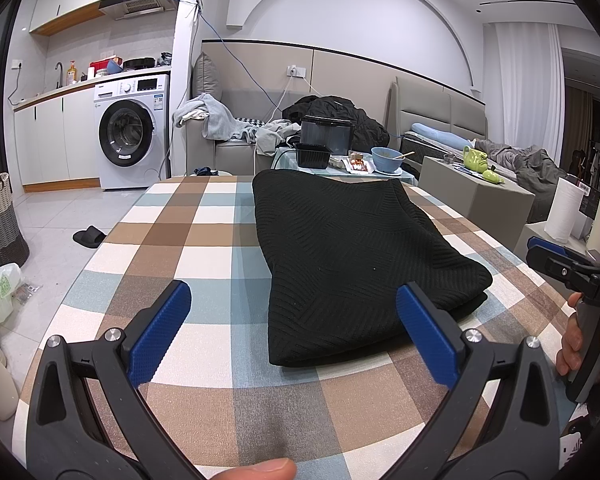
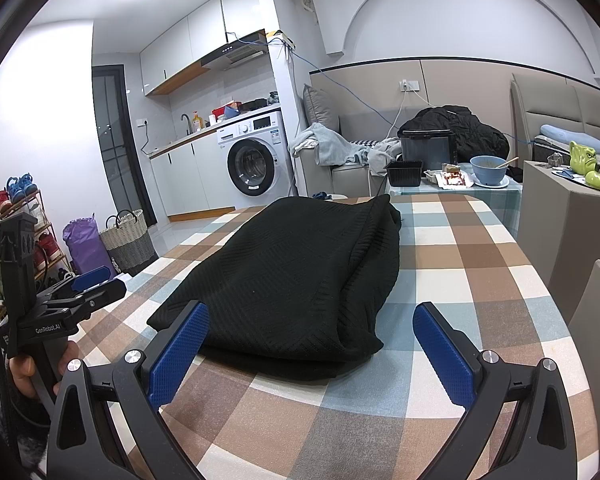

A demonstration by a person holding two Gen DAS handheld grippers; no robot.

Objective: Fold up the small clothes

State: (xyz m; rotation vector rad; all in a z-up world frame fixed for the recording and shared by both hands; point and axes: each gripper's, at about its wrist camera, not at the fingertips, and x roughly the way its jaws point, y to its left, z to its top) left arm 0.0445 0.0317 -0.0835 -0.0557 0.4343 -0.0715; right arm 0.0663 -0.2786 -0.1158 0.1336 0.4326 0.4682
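Note:
A black ribbed knit garment (image 1: 348,256) (image 2: 300,272) lies folded lengthwise on the checked tablecloth (image 1: 188,240) (image 2: 460,264). My left gripper (image 1: 294,288) is open just above the cloth at the garment's near end. Its right pad (image 1: 428,332) overlaps the garment's near right corner, and its left pad (image 1: 160,332) is over bare cloth. My right gripper (image 2: 311,309) is also open, straddling the garment's near edge, with nothing between its fingers. Each gripper shows in the other's view, held by a hand: the right gripper (image 1: 560,268) and the left gripper (image 2: 88,284).
Beyond the table's far edge stands a low side table with a blue bowl (image 1: 386,159) and black containers (image 1: 326,134). A grey cabinet (image 2: 568,208) sits close on the right. A paper towel roll (image 1: 566,210), a woven basket (image 2: 128,236) and a slipper (image 1: 89,236) flank the table.

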